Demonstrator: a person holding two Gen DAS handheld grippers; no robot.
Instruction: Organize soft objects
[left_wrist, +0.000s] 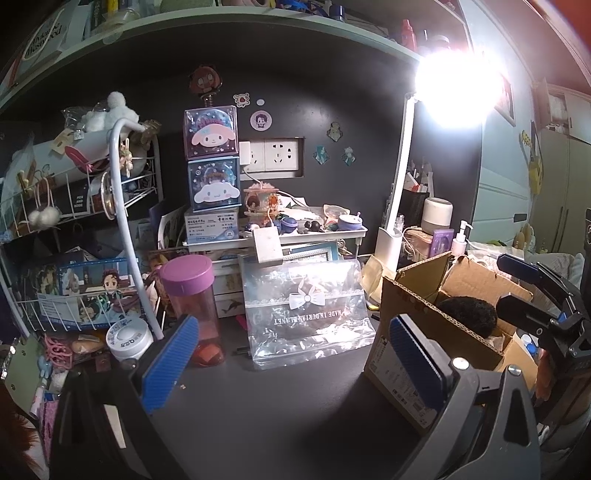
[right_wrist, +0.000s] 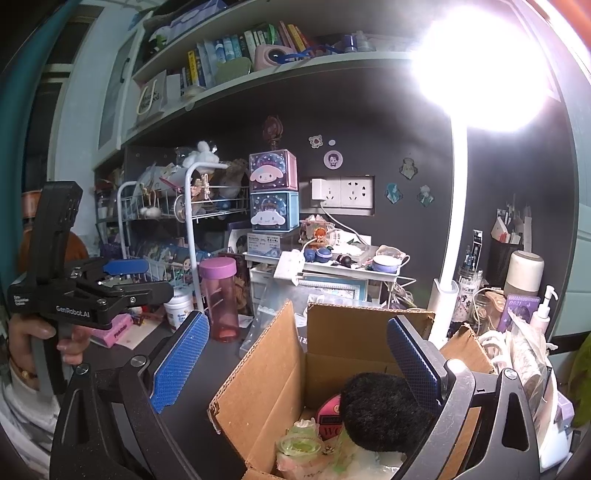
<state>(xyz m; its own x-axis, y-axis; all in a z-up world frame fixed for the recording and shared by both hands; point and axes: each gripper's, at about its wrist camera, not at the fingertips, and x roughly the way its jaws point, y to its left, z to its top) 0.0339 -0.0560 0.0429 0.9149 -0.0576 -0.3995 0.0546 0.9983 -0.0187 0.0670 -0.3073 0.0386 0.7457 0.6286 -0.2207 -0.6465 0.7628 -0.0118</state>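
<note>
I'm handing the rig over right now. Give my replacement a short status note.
Left gripper: open, empty, over the desk facing the clear zip bag.
Right gripper: open, empty, above the cardboard box.
Done: black fuzzy item and other soft pieces already lie in the box.
Left: the zip bag, holding something dark, stands outside the box; probably next.

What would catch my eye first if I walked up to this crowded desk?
Probably the desk lamp glaring at the upper right, washing out the dark wall around it. Next, the open cardboard box at the front right, with a fuzzy black soft thing lying inside. Then the two stacked cartoon character boxes against the back wall, and the pink-lidded bottle standing on the desk.
</note>
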